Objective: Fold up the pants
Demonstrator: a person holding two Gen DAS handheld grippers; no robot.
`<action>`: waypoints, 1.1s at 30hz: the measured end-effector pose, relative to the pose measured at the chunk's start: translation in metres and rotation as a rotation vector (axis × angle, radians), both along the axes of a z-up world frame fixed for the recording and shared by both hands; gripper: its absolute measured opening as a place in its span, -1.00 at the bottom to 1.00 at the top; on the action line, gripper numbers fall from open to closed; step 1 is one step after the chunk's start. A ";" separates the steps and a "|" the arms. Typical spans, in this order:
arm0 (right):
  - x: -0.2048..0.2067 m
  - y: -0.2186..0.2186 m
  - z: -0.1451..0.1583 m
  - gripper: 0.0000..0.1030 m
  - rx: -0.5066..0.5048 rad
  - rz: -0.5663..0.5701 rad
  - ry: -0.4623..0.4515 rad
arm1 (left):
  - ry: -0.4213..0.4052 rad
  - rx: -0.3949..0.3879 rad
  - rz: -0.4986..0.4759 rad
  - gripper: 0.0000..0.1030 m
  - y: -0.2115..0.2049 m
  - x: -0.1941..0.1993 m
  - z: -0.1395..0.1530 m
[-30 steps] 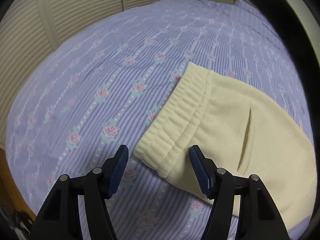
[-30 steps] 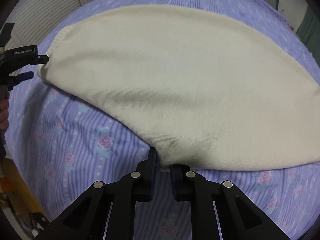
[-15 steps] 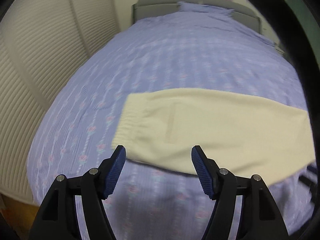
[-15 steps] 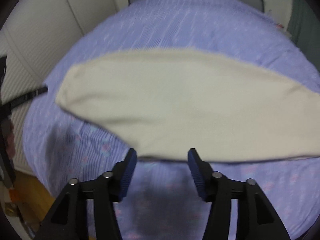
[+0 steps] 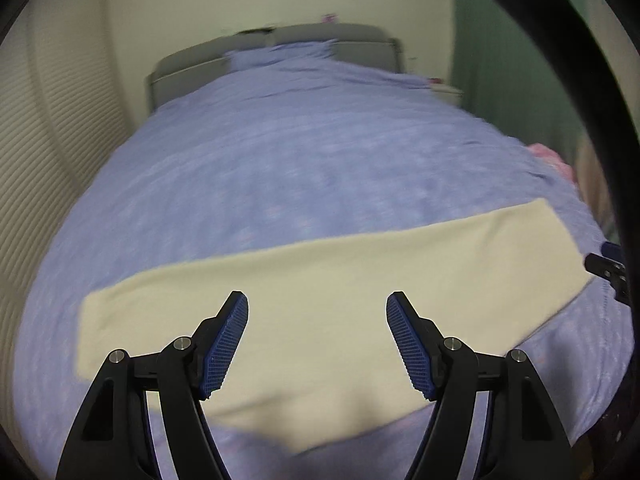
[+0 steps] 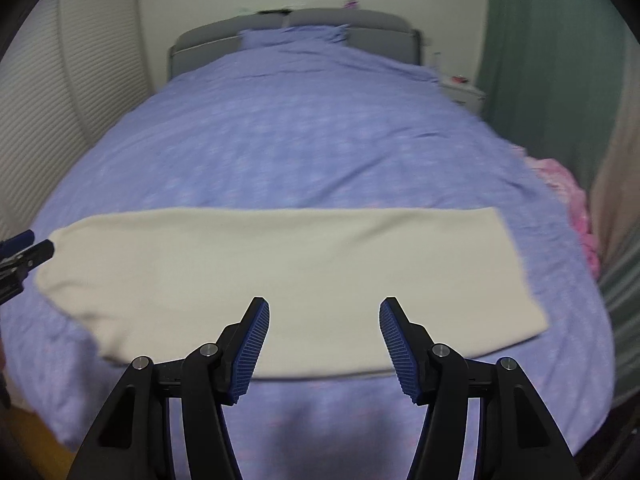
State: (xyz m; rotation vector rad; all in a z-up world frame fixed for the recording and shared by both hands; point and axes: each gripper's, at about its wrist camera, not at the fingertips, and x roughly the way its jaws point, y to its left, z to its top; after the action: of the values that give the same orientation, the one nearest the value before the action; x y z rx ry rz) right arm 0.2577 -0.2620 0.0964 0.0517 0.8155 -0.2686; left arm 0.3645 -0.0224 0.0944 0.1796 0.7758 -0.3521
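The cream pants (image 5: 360, 264) lie flat as one long strip across the near end of the bed, folded lengthwise. In the right wrist view the pants (image 6: 280, 264) run from left to right edge of the cover. My left gripper (image 5: 316, 296) hangs open above and short of the pants, with nothing between its blue pads. My right gripper (image 6: 324, 300) is open too, empty, raised over the pants' near edge. Each gripper's tip shows at the margin of the other view: right gripper (image 5: 604, 268), left gripper (image 6: 24, 252).
The bed's lilac flowered cover (image 6: 300, 140) stretches back to a grey headboard (image 6: 320, 20). White louvred doors (image 5: 48, 140) stand on the left. A pink cloth (image 6: 568, 192) lies at the bed's right edge beside a green curtain (image 6: 552, 60).
My right gripper opened and let go of the pants' edge. Both grippers pulled back and rose away from the pants, which now lie spread below them.
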 end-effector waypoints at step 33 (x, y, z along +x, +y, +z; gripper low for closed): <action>0.131 -0.324 -0.110 0.14 0.259 -0.020 0.063 | 0.306 0.098 -0.479 -0.04 -0.324 0.146 -0.101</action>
State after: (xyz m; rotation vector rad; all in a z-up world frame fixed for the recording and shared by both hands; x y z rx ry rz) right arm 0.3886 -0.5860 -0.0137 0.2959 0.9095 -0.1831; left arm 0.5101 -0.3464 -0.0067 0.4131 1.0523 -0.8093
